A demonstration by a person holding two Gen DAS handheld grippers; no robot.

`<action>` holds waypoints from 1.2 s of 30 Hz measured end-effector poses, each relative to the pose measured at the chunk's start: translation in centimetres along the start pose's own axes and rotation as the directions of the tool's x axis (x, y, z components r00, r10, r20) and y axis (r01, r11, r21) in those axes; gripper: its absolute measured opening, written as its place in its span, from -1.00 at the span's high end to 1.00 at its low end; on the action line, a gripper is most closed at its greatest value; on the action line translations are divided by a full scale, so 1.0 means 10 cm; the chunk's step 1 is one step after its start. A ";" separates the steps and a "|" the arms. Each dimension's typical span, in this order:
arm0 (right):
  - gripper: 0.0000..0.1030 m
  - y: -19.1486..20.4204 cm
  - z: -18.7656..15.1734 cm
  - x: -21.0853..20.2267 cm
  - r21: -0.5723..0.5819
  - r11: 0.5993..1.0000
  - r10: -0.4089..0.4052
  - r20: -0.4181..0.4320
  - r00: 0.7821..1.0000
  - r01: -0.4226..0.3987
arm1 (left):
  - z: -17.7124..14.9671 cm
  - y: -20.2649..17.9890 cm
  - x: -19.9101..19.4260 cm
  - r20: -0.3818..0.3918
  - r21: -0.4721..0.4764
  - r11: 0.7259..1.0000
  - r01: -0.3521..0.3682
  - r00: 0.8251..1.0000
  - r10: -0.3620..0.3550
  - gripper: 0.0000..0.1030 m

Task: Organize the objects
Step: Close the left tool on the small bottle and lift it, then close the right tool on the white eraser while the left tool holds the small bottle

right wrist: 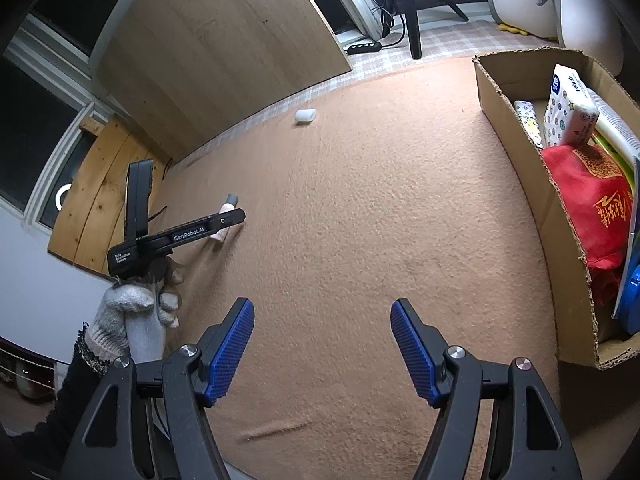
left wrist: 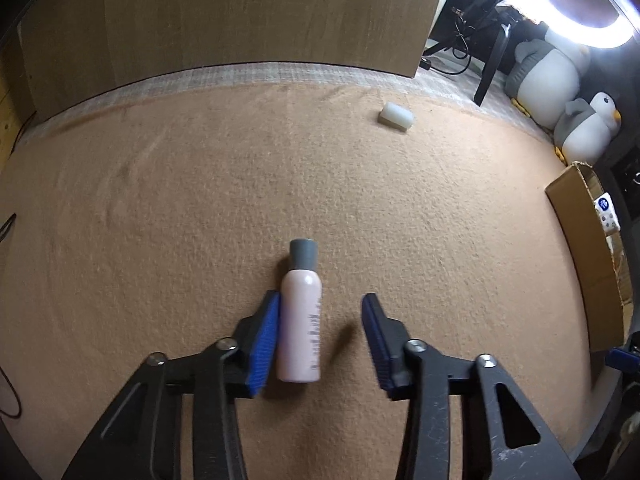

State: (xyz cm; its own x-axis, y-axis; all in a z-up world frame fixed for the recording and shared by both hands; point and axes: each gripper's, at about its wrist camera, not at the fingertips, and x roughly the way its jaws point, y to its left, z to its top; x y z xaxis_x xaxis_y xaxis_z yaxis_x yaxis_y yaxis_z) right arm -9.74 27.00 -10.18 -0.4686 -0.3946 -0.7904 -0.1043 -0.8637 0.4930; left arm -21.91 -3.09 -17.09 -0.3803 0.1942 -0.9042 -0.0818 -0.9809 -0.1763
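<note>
Pink bottle (left wrist: 300,320) between spread left claw (left wrist: 320,316), apparently touching one pad, right claw (right wrist: 322,320) released

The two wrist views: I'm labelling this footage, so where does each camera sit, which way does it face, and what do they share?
Left wrist: on the left gripper, looking forward and down at the pink bottle lying between its open fingers on the tan blanket.
Right wrist: on the right gripper, open, facing the blanket, with the cardboard box at right and the gloved left hand at left.
Shared: bottle, blanket, box, small white object, wooden board.
</note>
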 end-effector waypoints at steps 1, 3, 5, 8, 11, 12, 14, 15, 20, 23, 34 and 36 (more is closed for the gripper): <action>-0.30 0.00 0.00 -0.01 -0.001 1.000 -0.001 0.001 1.000 0.001 | 0.00 -0.01 0.00 -0.001 0.001 1.000 0.002 1.000 -0.002 0.45; -0.30 -0.01 0.00 -0.02 -0.003 1.000 -0.006 0.002 1.000 0.006 | -0.01 -0.03 0.00 -0.005 0.002 1.000 0.008 1.000 -0.008 0.55; -0.30 0.00 0.03 -0.02 -0.012 1.000 -0.012 0.003 1.000 0.012 | -0.03 -0.07 0.02 -0.007 0.004 1.000 0.018 1.000 -0.018 0.57; -0.30 0.03 0.11 -0.02 -0.037 0.999 -0.021 0.012 1.000 0.022 | -0.10 -0.12 0.00 -0.009 0.009 1.000 0.030 1.000 -0.030 0.58; -0.30 0.06 0.25 0.00 -0.063 0.998 -0.029 0.025 0.999 0.031 | -0.22 -0.20 -0.03 -0.011 0.014 0.999 0.042 0.999 -0.042 0.58; -0.30 0.08 0.29 0.01 -0.069 0.997 -0.030 0.029 0.999 0.032 | -0.26 -0.23 -0.05 -0.015 0.015 0.999 0.047 0.999 -0.047 0.58; -0.30 0.11 0.39 0.03 -0.092 0.995 -0.032 0.039 0.999 0.035 | -0.38 -0.31 -0.09 -0.021 0.035 0.998 0.050 0.999 -0.049 0.58; -0.30 0.13 0.44 0.04 -0.103 0.994 -0.034 0.042 0.999 0.039 | -0.43 -0.34 -0.10 -0.023 0.046 0.998 0.046 0.999 -0.045 0.59; -0.30 0.22 0.78 0.15 -0.149 0.988 -0.042 0.041 0.998 0.048 | -0.72 -0.48 -0.21 -0.041 0.085 0.996 0.040 0.998 -0.037 0.58; -0.30 0.29 1.08 0.26 -0.163 0.986 -0.034 0.036 0.999 0.039 | -0.86 -0.51 -0.26 -0.047 0.095 0.995 0.040 0.998 -0.035 0.58; -0.28 0.50 2.02 1.24 -0.148 0.983 -0.112 -0.027 0.993 0.107 | -1.03 -0.54 -0.32 -0.015 0.071 0.997 0.040 0.999 -0.039 -0.13; -0.17 0.54 2.14 1.47 -0.157 0.979 -0.137 -0.041 0.990 0.129 | -1.03 -0.52 -0.33 -0.010 0.061 0.997 0.051 0.999 -0.051 -0.13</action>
State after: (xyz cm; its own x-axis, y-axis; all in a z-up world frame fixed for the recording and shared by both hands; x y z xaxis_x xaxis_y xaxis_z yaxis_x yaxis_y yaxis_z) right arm -35.94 23.26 -11.34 -0.4138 -0.2849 -0.8646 -0.0248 -0.9459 0.3235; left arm -10.78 1.25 -17.20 -0.3664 0.2438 -0.8979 -0.1572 -0.9674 -0.1986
